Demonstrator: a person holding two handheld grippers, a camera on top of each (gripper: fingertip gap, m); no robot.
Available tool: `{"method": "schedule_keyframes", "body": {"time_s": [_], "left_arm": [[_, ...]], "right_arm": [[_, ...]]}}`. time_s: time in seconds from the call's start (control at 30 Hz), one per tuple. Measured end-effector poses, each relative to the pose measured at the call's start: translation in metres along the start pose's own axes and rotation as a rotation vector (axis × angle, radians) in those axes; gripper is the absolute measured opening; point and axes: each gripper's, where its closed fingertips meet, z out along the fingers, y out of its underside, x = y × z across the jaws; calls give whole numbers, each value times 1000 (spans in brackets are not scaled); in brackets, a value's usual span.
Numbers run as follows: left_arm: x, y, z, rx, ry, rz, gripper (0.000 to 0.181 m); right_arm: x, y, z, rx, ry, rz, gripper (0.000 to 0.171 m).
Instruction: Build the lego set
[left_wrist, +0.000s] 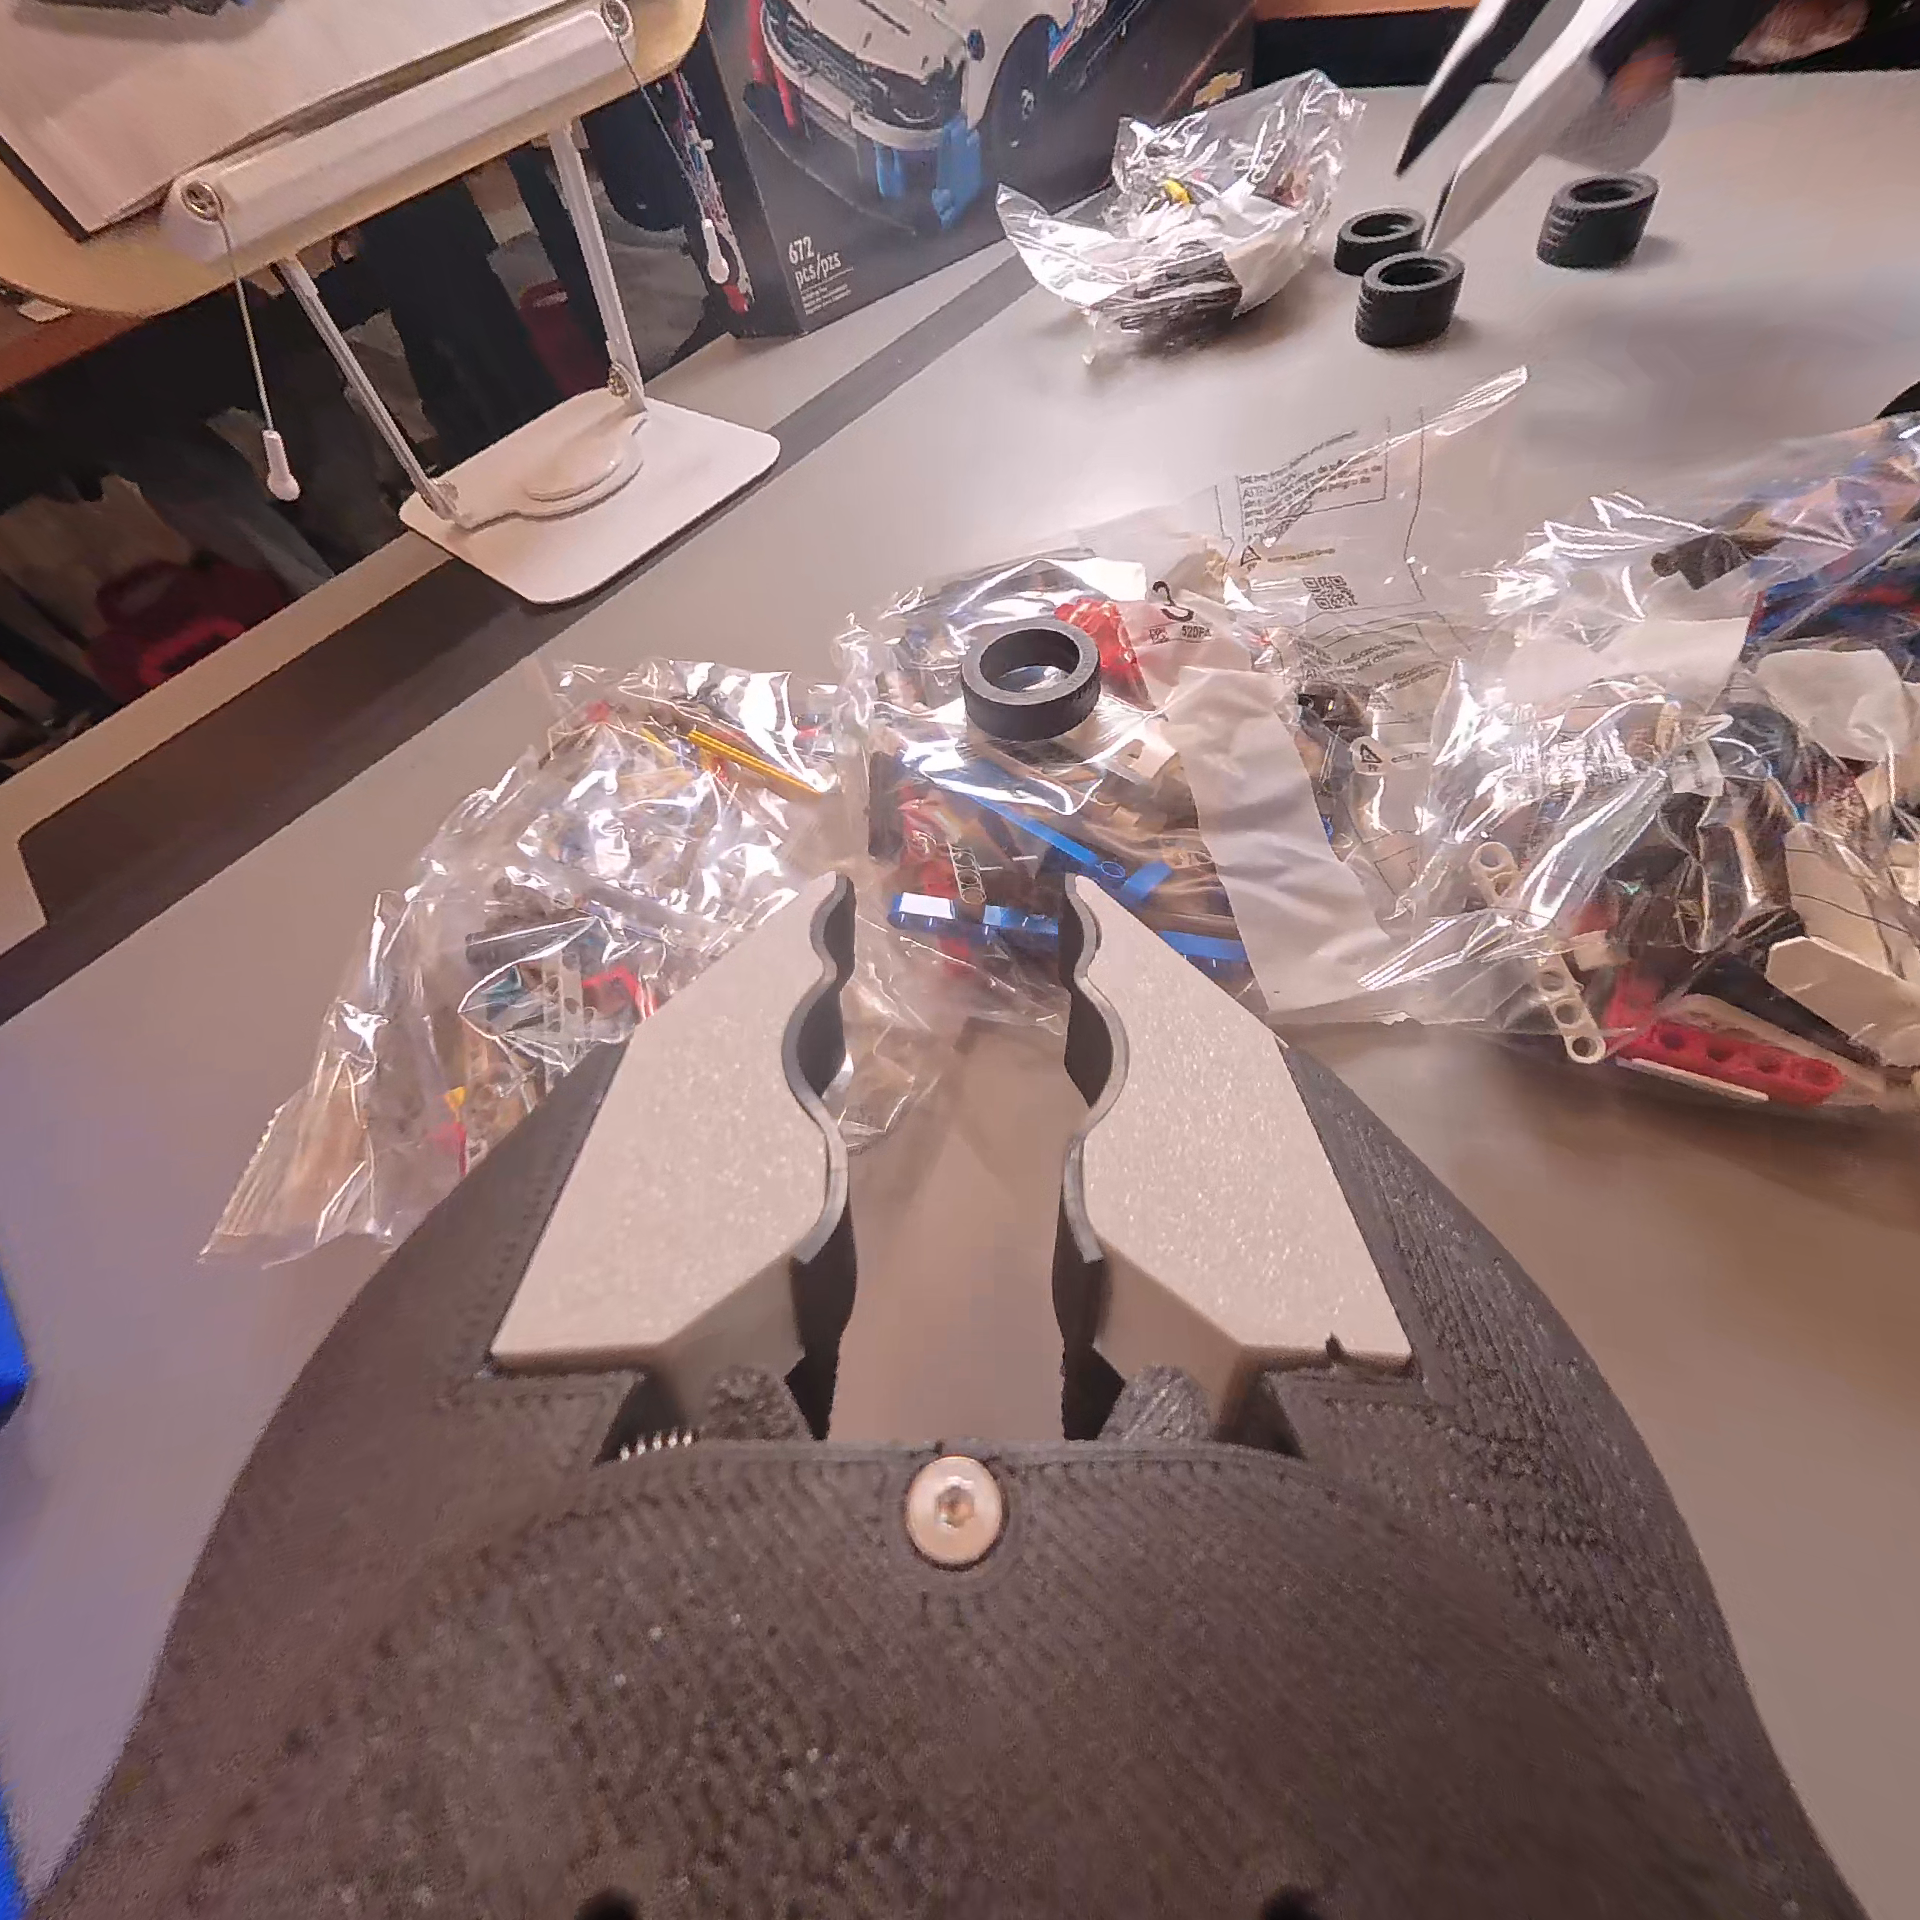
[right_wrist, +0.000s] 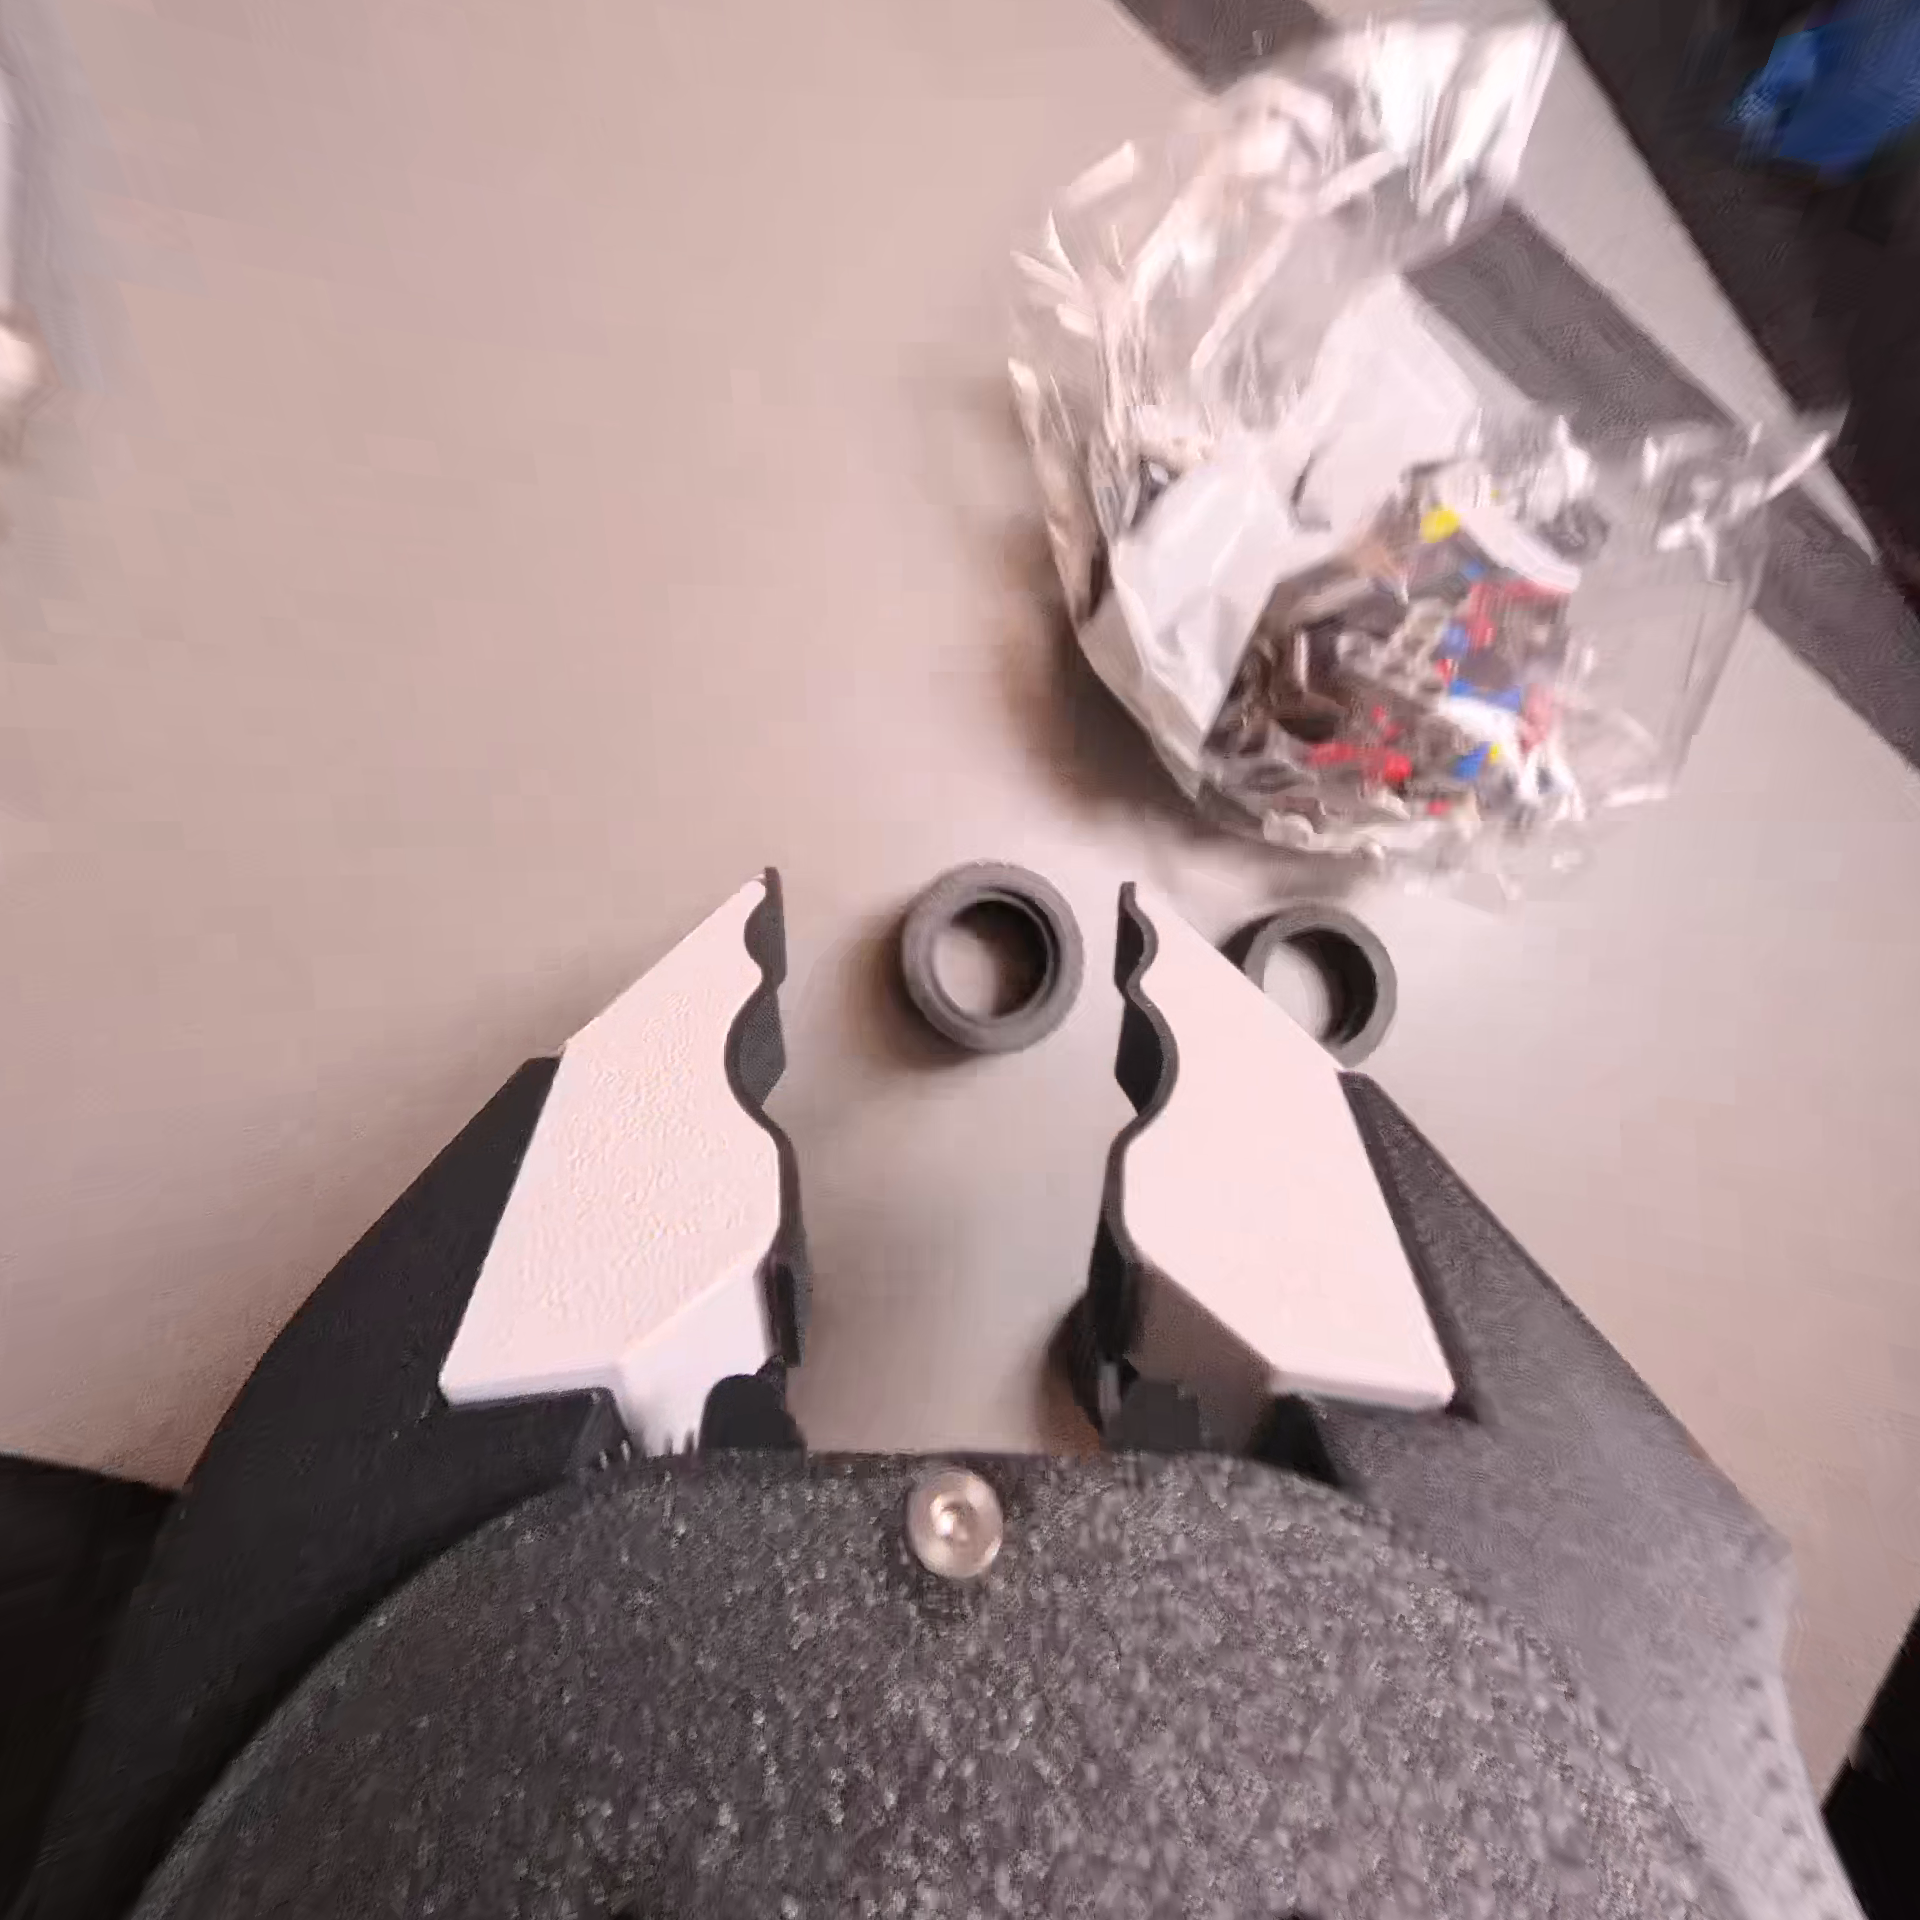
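My left gripper (left_wrist: 956, 904) is open and empty, its tips over a clear bag of blue and red Lego parts (left_wrist: 1039, 831). A black tyre (left_wrist: 1029, 675) rests on top of that bag, just beyond the tips. Three more black tyres (left_wrist: 1410, 301) stand on the grey table far right. My right gripper (right_wrist: 945, 894) is open and empty above them; it also shows in the left wrist view (left_wrist: 1425, 203). In the right wrist view one tyre (right_wrist: 992, 971) lies in line with the gap between the tips. A second tyre (right_wrist: 1314, 982) is partly hidden behind the right finger.
More clear parts bags lie to the left (left_wrist: 582, 914), to the right (left_wrist: 1714, 831) and far back near the tyres (left_wrist: 1174, 208) (right_wrist: 1403, 582). The set's box (left_wrist: 935, 135) stands at the back. A white stand (left_wrist: 592, 499) holds a booklet back left, by the table edge. One gripper's finger ends stand about 40 cm off the other's.
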Motion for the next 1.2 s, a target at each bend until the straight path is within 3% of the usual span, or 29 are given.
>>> {"method": "schedule_keyframes", "body": {"time_s": [0.1, 0.2, 0.3, 0.4, 0.47, 0.53, 0.63, 0.73, 0.87, 0.93, 1.07, 1.17, 1.2], "left_arm": [[0, -2, 4, 29, 10, -28, 37], [4, -7, 8, 58, 32, -62, 40], [4, -15, 3, 105, 27, -92, 41], [1, -21, -5, 135, -9, -86, 41], [1, -20, -9, 142, -23, -83, 41], [0, -15, -11, 143, -31, -90, 41], [-3, -7, -12, 137, -34, -114, 41], [-8, -4, -13, 144, -35, -135, 40], [-10, -4, -11, 153, -34, -143, 40], [-10, -4, -9, 150, -32, -142, 40], [-9, -4, -5, 136, -41, -126, 40], [-10, -7, -2, 131, -45, -128, 40], [-11, -9, -2, 132, -44, -133, 40]], "right_arm": [[-75, -76, -35, 248, -178, -157, 60], [-169, -128, -38, 345, -322, -379, 54], [-236, -148, 5, 290, -408, -497, 54], [-256, -154, 60, 194, -387, -555, 60], [-269, -153, 76, 135, -463, -506, 53], [-266, -156, 81, 135, -435, -529, 41], [-247, -161, 56, 200, -390, -534, 40], [-188, -152, 18, 223, -297, -420, 40], [-68, -82, 8, 61, -75, -211, 40], [-33, -39, 14, -25, -13, -132, 41], [-20, 10, 33, -79, -6, -35, 42], [-16, 6, 31, -41, 25, -1, 44], [-17, -1, 27, -15, 16, 21, 52]]}}
